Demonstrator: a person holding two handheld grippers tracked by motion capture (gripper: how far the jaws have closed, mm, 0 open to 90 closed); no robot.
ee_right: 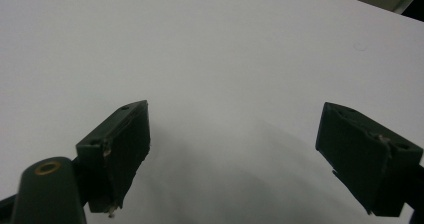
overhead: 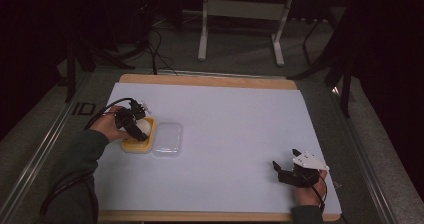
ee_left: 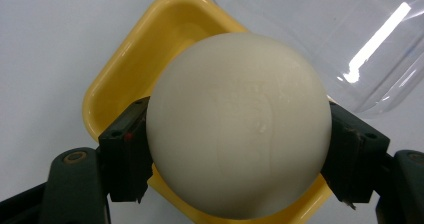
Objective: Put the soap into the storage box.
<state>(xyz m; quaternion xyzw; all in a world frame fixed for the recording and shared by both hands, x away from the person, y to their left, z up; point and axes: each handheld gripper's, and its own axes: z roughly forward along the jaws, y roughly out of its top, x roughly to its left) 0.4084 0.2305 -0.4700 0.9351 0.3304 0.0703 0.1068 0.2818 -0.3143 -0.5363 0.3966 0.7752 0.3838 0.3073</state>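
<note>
A cream-white ball (ee_left: 239, 129) sits between the two black jaws of my left gripper (ee_left: 239, 154), which is shut on it just above a small yellow tray (ee_left: 125, 69). In the high view the left gripper (overhead: 134, 121) holds the ball (overhead: 143, 126) over the yellow tray (overhead: 131, 146) at the table's left. A clear plastic lid (overhead: 167, 139) lies flat right beside the tray; its glossy surface (ee_left: 345, 39) fills the upper right of the left gripper view. My right gripper (overhead: 284, 170) rests near the front right, open, with only white table between its jaws (ee_right: 235, 154).
A white sheet (overhead: 240, 134) covers the wooden table (overhead: 210, 80). Beyond the far edge stand white metal legs of a stand (overhead: 202, 34) and dark cables on the floor. Black cable trails from the left gripper toward the left edge.
</note>
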